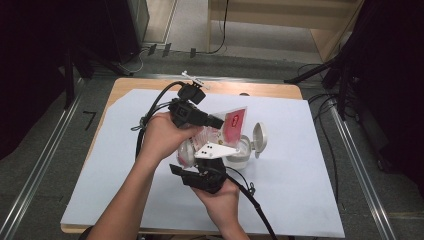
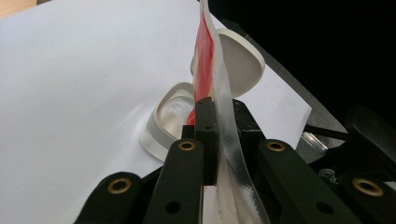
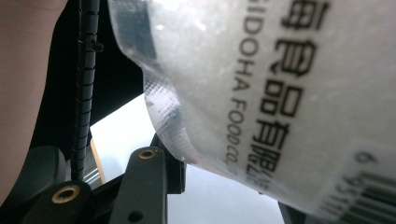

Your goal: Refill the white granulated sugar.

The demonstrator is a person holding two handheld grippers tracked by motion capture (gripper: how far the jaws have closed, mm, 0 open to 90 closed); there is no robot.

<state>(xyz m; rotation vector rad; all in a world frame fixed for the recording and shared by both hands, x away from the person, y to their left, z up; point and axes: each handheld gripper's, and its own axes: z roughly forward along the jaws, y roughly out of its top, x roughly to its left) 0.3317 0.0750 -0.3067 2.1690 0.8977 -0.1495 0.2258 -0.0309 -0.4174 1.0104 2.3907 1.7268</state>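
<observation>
Light wooden surface [image 1: 270, 90] with rounded corners, most of top covered by large white paper sheet [image 1: 295, 165]. Grey carpeted floor [image 1: 65, 150] on all sides. Metal floor rails: one left [image 1: 42, 167], one right [image 1: 357, 170] of surface. Black cables [image 1: 325, 125] trail across floor at right. Pale wooden furniture panel [image 1: 300, 15] at far side. Dark cabinet [image 1: 125, 25] at far left. Black stand legs [image 1: 320, 70] at right rear. Edges left and right in deep shadow; centre evenly lit.

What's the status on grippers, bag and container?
Left gripper shut on bag. Right gripper holding its lower part. Open white container below, lid up. Nothing obstructing.
</observation>
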